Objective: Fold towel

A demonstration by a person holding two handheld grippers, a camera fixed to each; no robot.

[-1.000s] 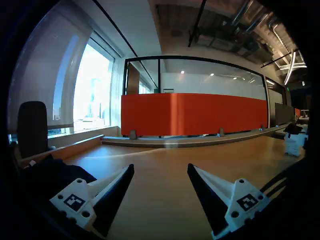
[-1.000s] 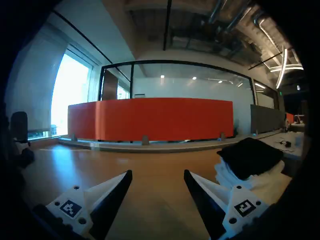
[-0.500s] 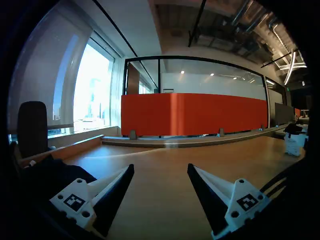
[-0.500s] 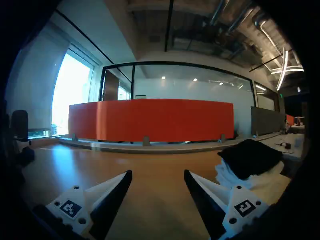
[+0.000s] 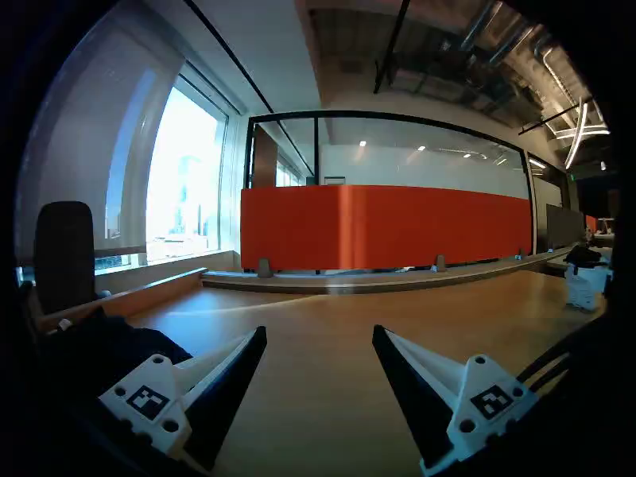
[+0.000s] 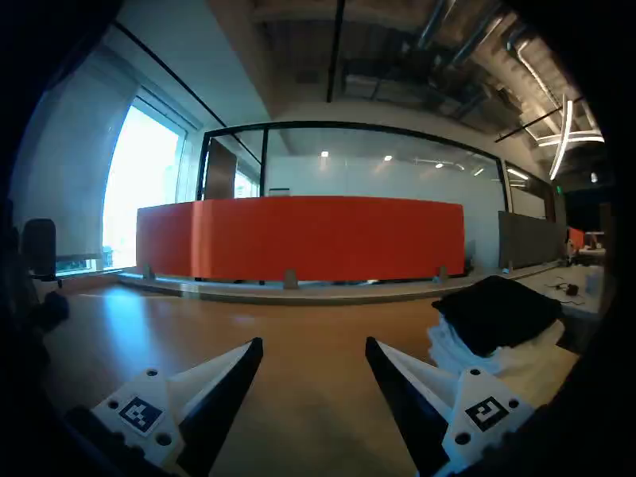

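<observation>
Your left gripper (image 5: 319, 329): jaws wide apart, nothing between them, bare bench (image 5: 318, 381) beneath. Low at view's left, dark cloth (image 5: 111, 350) heaped just beside one finger; contact unclear. Your right gripper (image 6: 313, 340): jaws equally wide, gripping nothing. Just beside its right-hand finger, towel stack (image 6: 517, 362), black towel (image 6: 493, 314) atop white folded ones. Far end, orange partition (image 6: 302, 238).

The left gripper (image 5: 319, 329) and right gripper (image 6: 313, 340) each carry two white wedge-shaped plastic fingers (image 5: 429, 374) with black inner faces, small screw holes (image 5: 164, 425) and a square black-and-white marker (image 5: 149, 401)
</observation>
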